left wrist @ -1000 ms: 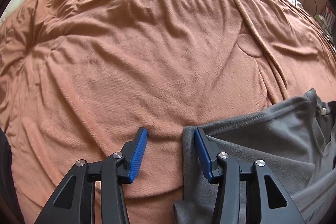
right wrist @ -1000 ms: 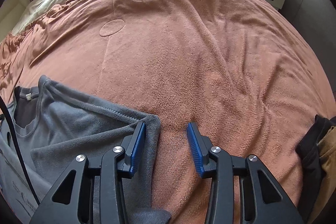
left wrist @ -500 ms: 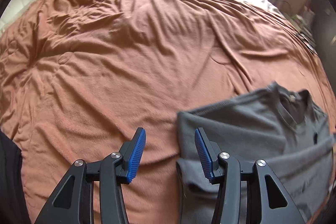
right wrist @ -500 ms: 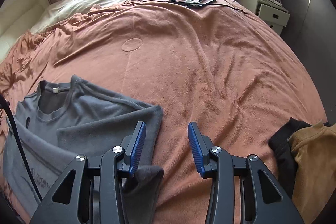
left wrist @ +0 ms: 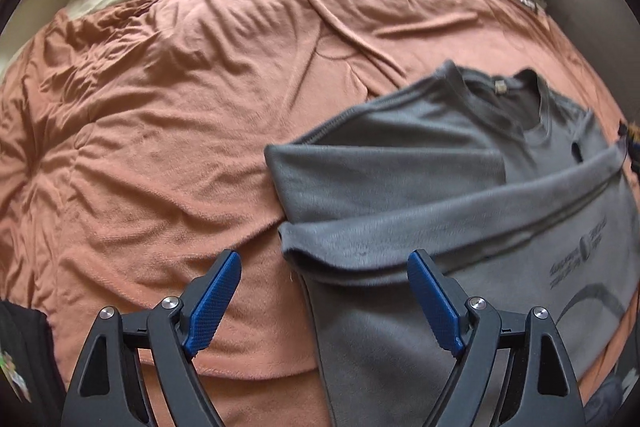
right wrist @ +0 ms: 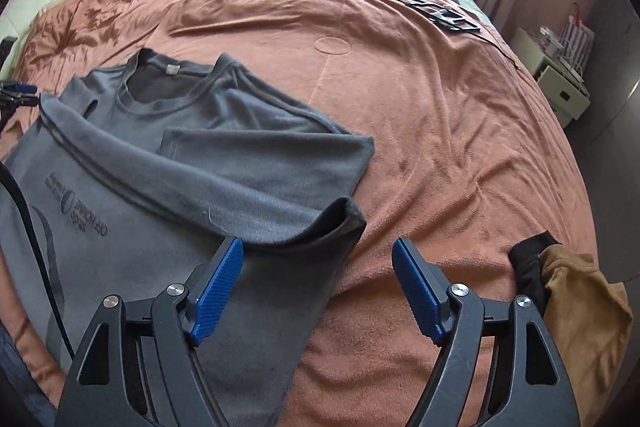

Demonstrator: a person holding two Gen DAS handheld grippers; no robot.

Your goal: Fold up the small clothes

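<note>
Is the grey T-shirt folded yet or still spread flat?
Partly folded: the grey T-shirt has both sleeves turned across its chest, body still long.

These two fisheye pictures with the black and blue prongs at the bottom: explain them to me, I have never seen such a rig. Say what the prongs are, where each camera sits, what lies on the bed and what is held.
The prongs are handheld tongs, one in each of a person's hands. A wide-angle camera sits on each, looking forward along its two blue-padded fingers. One picture is from the left tongs, the other from the right tongs. Both are open and hold nothing.

On the bed lies a rumpled orange-brown blanket. On it lies a grey T-shirt, neckline away from the cameras, both sides folded inward. The left tongs' right finger hangs over the shirt's edge; the right tongs' left finger does the same on the other side.

In the right view, tan and black clothes lie at the blanket's near right.
</note>
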